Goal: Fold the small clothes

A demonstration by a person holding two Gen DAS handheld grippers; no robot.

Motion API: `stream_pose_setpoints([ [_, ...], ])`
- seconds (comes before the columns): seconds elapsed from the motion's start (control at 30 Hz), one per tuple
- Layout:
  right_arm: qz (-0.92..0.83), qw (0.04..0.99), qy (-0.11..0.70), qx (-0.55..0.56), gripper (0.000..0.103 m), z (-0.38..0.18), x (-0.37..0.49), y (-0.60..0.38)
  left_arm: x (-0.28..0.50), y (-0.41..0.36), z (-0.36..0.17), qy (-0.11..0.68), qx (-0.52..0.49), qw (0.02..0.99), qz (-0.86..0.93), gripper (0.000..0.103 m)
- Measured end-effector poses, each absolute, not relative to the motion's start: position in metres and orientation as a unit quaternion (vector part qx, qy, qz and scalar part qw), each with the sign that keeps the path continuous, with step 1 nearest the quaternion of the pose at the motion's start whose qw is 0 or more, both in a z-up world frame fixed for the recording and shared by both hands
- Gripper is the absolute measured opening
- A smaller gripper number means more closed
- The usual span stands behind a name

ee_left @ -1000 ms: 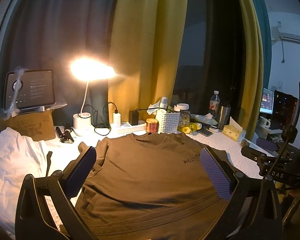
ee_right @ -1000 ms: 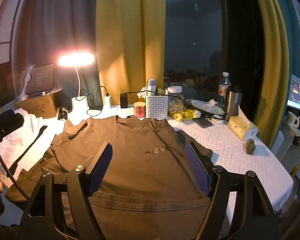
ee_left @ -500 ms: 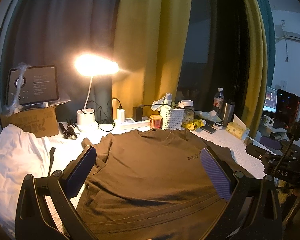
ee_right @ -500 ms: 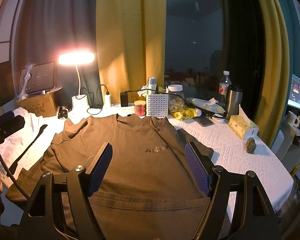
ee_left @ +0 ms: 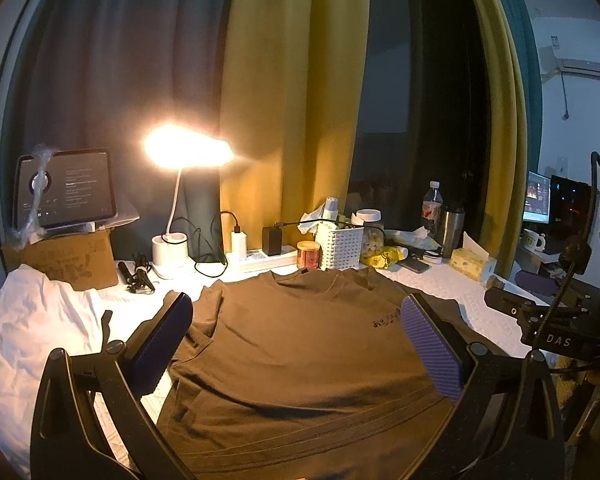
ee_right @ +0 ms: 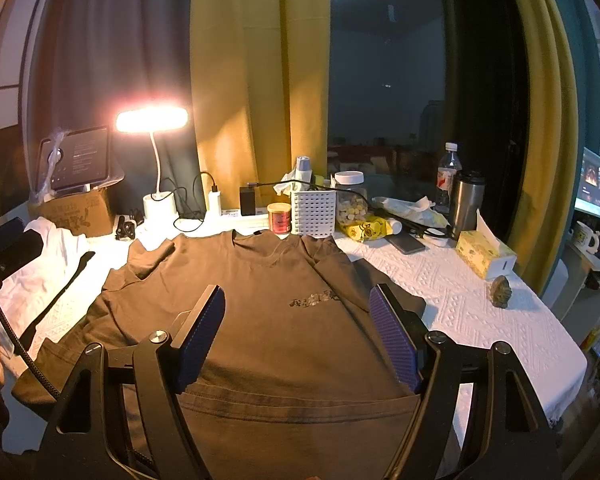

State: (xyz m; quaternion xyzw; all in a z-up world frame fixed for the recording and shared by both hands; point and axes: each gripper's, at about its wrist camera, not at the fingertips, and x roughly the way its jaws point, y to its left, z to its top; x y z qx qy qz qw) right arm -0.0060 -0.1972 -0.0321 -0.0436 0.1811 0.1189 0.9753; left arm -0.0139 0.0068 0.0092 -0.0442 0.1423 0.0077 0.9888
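At the far left a heap of white cloth (ee_left: 32,328) lay bunched on the table edge, pushed aside, it seemed, to leave the middle free. Behind it a tablet (ee_left: 66,188) was propped on a cardboard box (ee_left: 66,260), and the lit desk lamp (ee_left: 180,152) threw its warm light down over the working area — probably why the shirt was laid just there.

The brown T-shirt (ee_left: 300,344) lay spread front-up on the white textured tablecloth (ee_right: 480,304), collar toward the clutter at the back, hem toward the person. It looked mostly flat; the sleeve on the left was rumpled and partly turned over. No fold appeared to have been made yet, so the task stood at its start.

The left gripper (ee_left: 296,344) hung above the shirt's lower body with its pads spread wide, holding nothing. The right gripper (ee_right: 298,332) hung likewise, spread and empty, above the chest print. Both were poised over the hem side, the likely place to take the first hold.

Further right stood the white basket (ee_right: 314,212), a jar, a steel tumbler (ee_right: 466,204) and a tissue box (ee_right: 486,254) — all beyond the collar or off to the side, apart from the cloth.
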Motion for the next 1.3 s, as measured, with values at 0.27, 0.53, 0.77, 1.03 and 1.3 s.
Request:
stream_pose_setpoints([
  [0.27, 0.119, 0.975, 0.181, -0.042, 0.078, -0.034, -0.007, -0.197, -0.011, 0.007, 0.008, 0.149, -0.046, 0.988, 0.0, 0.102],
  [0.53, 0.119, 0.975, 0.18, -0.042, 0.078, -0.031, -0.007, -0.197, -0.013, 0.005, 0.008, 0.144, -0.047, 0.988, -0.001, 0.102],
  [0.77, 0.12, 0.975, 0.183, -0.041, 0.078, -0.031, -0.006, -0.199, -0.007, 0.009, 0.007, 0.153, -0.06, 0.986, -0.004, 0.102],
  [1.03, 0.12, 0.973, 0.195, -0.038, 0.078, -0.036, 0.009, -0.204, 0.007, 0.009, 0.006, 0.168, -0.066, 0.984, 0.0, 0.102],
  [1.3, 0.116, 0.972, 0.204, -0.029, 0.078, -0.037, 0.034, -0.211, 0.031, 0.005, 0.01, 0.181, -0.066, 0.981, 0.003, 0.102],
])
